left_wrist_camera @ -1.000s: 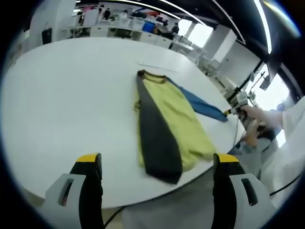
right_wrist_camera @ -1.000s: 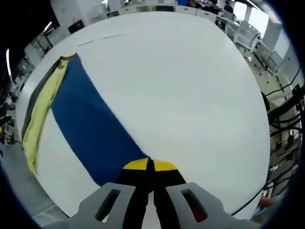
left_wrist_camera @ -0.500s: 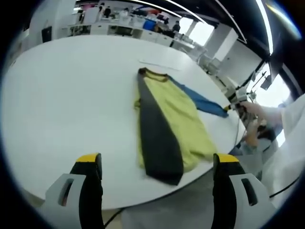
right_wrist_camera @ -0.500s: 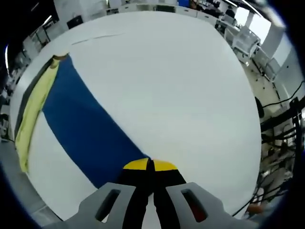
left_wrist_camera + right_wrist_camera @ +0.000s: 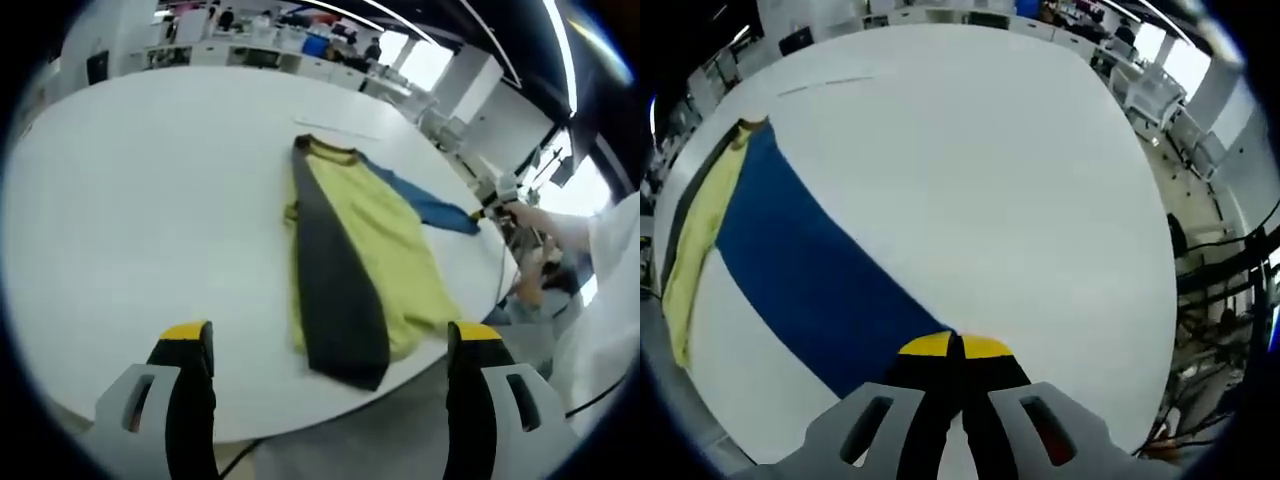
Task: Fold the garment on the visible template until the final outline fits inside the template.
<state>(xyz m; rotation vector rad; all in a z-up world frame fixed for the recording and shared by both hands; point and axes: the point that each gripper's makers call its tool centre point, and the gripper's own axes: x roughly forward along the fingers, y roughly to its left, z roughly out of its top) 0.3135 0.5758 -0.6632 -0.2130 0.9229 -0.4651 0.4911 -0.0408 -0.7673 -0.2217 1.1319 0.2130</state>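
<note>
my right gripper (image 5: 955, 345) has its jaws pressed together on the end of the blue sleeve (image 5: 810, 270), the cloth running away from the tips as a taut flat band toward the shirt's collar. from the left gripper view that same gripper (image 5: 487, 212) sits out past the worktop's far right edge, with the sleeve (image 5: 420, 203) drawn out toward it. my left gripper (image 5: 330, 345) hangs spread wide and holds nothing, above the near edge of the round white worktop (image 5: 140, 200).

the garment (image 5: 365, 240) is a long-sleeved shirt, yellow in the body with a dark grey panel (image 5: 330, 280) along its left side. it lies flat near the worktop's right edge, its hem end just reaching the near rim. its long axis runs from that hem away to the collar (image 5: 325, 148), which points toward the far edge; the sleeve i hold splays off that axis to the right.

i judge it light, limp and a little slidy on the smooth top: it will follow a pull and sag where unsupported, so a pinch at a cuff, hem corner or shoulder seam is best. a faint line (image 5: 825, 83) beyond the collar may be the template's edge, though i cannot be sure.
</note>
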